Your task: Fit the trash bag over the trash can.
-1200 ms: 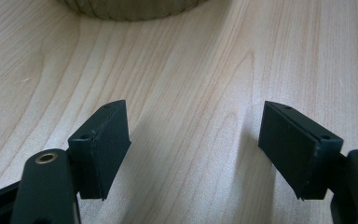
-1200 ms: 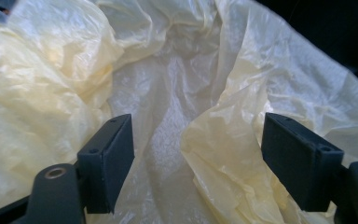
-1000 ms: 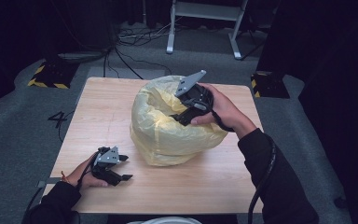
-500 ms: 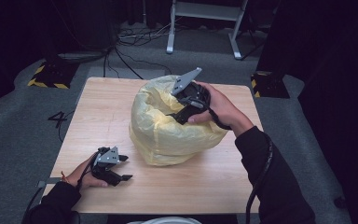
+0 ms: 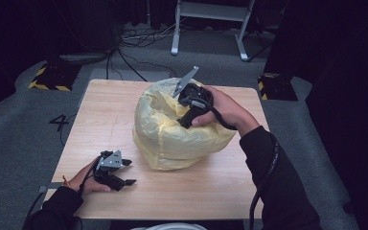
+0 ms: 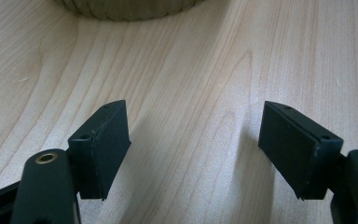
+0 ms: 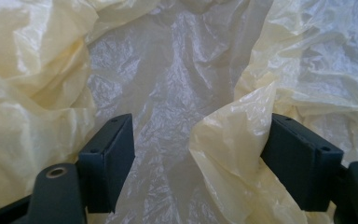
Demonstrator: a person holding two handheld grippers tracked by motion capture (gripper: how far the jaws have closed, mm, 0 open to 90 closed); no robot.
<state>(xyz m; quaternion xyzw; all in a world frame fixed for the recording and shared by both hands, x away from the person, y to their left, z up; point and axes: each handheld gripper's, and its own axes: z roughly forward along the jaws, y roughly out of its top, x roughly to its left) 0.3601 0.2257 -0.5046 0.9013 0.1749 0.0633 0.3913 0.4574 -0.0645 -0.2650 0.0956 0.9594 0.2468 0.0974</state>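
Observation:
A crumpled pale yellow plastic bag (image 5: pixel 172 134) stands bulging in the middle of the wooden table (image 5: pixel 110 105), mouth upward. My right gripper (image 5: pixel 183 122) is at the bag's top right rim and points down into the mouth. In the right gripper view that gripper (image 7: pixel 198 140) is open, and a fold of the yellow plastic (image 7: pixel 228 140) lies between the jaws against the right one. My left gripper (image 5: pixel 127 172) rests on the table near the front left corner. It is open (image 6: pixel 193 135) with bare wood between its jaws.
The bag's rounded lower edge (image 6: pixel 126 7) lies a short way ahead of the left gripper. Grey carpet surrounds the table, with cables (image 5: pixel 124 43) and a metal stand (image 5: pixel 211 24) beyond the far edge. A white rim (image 5: pixel 167 226) shows at the table's near edge.
The right gripper has shifted slightly left over the bag's mouth. The left gripper has stayed where it was.

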